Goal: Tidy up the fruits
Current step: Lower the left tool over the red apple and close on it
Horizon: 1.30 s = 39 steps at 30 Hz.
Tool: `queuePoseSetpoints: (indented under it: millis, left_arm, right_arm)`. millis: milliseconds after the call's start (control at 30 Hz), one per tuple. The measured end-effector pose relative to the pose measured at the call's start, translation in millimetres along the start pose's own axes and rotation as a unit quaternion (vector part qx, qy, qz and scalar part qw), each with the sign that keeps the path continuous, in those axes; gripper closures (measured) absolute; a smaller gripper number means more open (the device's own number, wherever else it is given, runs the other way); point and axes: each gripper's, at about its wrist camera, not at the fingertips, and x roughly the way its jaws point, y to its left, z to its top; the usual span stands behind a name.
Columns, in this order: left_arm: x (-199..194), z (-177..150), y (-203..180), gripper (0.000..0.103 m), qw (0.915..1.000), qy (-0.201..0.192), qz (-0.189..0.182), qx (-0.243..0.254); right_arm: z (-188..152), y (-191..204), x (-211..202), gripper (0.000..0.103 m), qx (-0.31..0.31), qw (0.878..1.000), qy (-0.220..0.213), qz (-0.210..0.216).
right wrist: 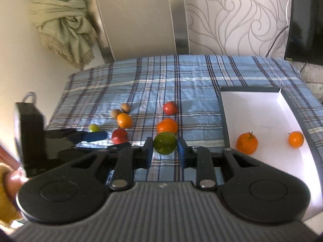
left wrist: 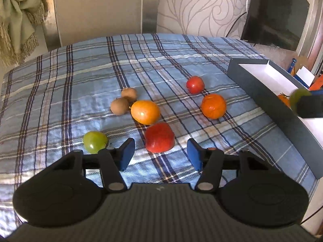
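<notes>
Loose fruit lies on a blue plaid bedspread [left wrist: 80,80]: a red fruit [left wrist: 159,137], a green one [left wrist: 94,142], an orange one [left wrist: 145,112], two brown kiwis [left wrist: 120,105], a tangerine [left wrist: 213,106] and a smaller red fruit [left wrist: 194,84]. My left gripper [left wrist: 160,147] is open, low over the cloth, with the near red fruit just ahead between its fingertips, untouched. My right gripper [right wrist: 164,149] is shut on a green fruit [right wrist: 164,145], lifted off the bed left of a grey box with a white floor [right wrist: 252,111]. Two orange fruits [right wrist: 246,143] [right wrist: 296,139] lie in that box.
The box's dark wall [left wrist: 262,88] runs along the bed's right side. A dark screen [left wrist: 276,14] hangs on the patterned wall at right. A fringed beige blanket [right wrist: 66,26] hangs at the far left. A hand in a yellow sleeve [right wrist: 8,183] shows at the lower left.
</notes>
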Motion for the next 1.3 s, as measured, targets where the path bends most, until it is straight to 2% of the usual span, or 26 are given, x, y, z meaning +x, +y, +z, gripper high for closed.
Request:
queuePoseSetpoints:
  millis: [233,400,533,767,1033,1300]
  left_arm:
    - [5,0,2,0.042,0.9996,0.002,0.008,-0.025]
    - [5,0,0,0.042,0.9995,-0.003,0.013,-0.028]
    - [7,1,-1,0.052,0.9994,-0.005,0.014,-0.031]
    - [10,2,-1,0.062,0.9992,-0.004,0.023,-0.032]
    - [6,-4,-5,0.064,0.9988,-0.01,0.039,-0.029]
    - [-11,0,-3,0.064,0.9974,-0.009,0.051,-0.049]
  right_arm:
    - [-9,-2,-9,0.075,-0.019,1.0,0.004,0.01]
    - [-14,-11,-11,0.075,-0.011,1.0,-0.003,-0.001]
    - [-20,-21,-8,0.075,-0.002,1.0,0.0,-0.01]
    - [-21,-27,-7,0.075,0.004,1.0,0.001,-0.011]
    - [-23,-30,-2,0.075,-0.001,1.0,0.007,0.003]
    - [-19,-34,0,0.075,-0.01,1.0,0.004,0.019]
